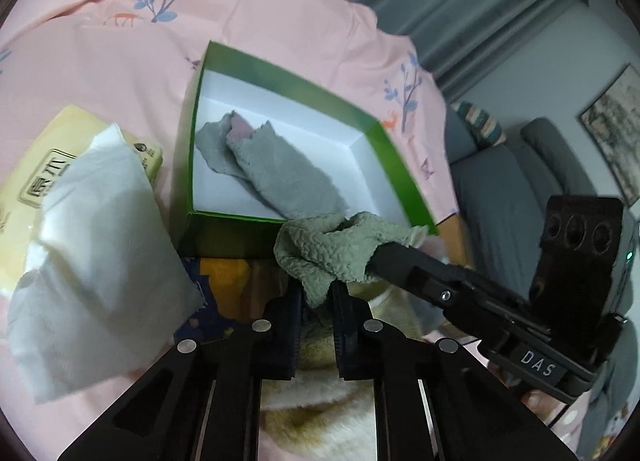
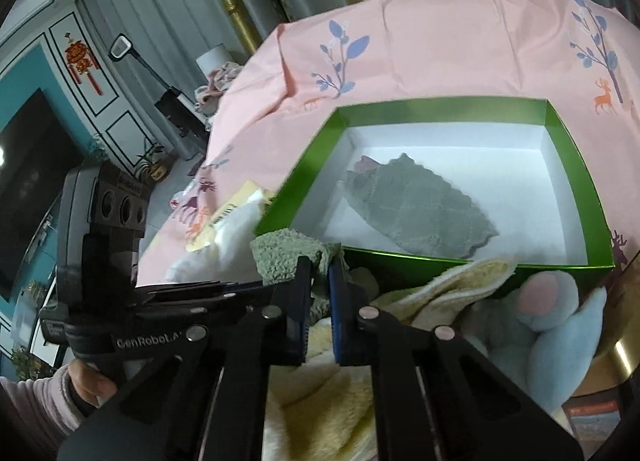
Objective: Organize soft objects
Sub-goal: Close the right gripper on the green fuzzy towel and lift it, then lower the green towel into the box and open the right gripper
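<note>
A fluffy sage-green cloth (image 1: 328,249) hangs just in front of the near wall of a green box (image 1: 280,77) with a white inside. My left gripper (image 1: 317,293) is shut on its lower edge. My right gripper (image 2: 319,273) is shut on another part of the same cloth (image 2: 280,253); its fingers (image 1: 400,261) reach into the left wrist view from the right. A grey cloth (image 1: 276,169) lies flat inside the box; it also shows in the right wrist view (image 2: 420,209) within the box (image 2: 440,105).
A yellow tissue pack (image 1: 60,149) with a white tissue (image 1: 100,253) sticking out lies left of the box on the pink sheet (image 1: 120,61). Cream fleece (image 2: 320,401) and a pale blue and pink plush toy (image 2: 560,317) lie below the grippers.
</note>
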Available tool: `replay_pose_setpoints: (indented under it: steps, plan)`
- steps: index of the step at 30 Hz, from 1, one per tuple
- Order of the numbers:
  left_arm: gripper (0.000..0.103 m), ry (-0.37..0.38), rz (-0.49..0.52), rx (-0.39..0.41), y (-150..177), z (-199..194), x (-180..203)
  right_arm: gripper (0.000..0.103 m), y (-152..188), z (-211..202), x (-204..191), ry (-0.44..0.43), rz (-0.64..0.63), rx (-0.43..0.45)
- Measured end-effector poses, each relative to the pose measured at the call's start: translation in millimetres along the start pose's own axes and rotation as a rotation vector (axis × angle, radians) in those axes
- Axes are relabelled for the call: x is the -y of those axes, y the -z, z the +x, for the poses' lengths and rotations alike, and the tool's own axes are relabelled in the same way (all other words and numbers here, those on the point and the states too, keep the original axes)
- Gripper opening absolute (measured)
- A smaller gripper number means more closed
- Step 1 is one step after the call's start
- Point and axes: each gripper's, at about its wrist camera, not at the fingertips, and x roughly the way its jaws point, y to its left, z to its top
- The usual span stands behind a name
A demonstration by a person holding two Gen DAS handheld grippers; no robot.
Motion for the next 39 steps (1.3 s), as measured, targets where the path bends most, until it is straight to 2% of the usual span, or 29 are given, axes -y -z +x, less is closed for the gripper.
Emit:
replay_pose_setpoints:
  steps: [10, 17, 24, 32, 39]
  plan:
    - [0.012, 0.008, 0.093, 0.128, -11, -69, 44, 0.008, -18, -58, -43, -0.036, -0.091, 0.132]
    - [0.012, -0.029, 0.188, 0.155, -33, -82, 82, 0.008, -32, -87, -58, -0.015, -0.141, 0.209]
    - [0.012, -0.054, 0.234, 0.147, -60, -63, 104, 0.008, -53, -95, -43, 0.031, -0.132, 0.253]
    - [0.012, -0.069, 0.224, 0.1, -87, -21, 104, 0.008, -68, -79, -12, 0.073, -0.078, 0.25]
    - [0.012, -0.137, 0.188, 0.014, -88, 32, 80, 0.011, -60, -36, 26, 0.183, 0.016, 0.161]
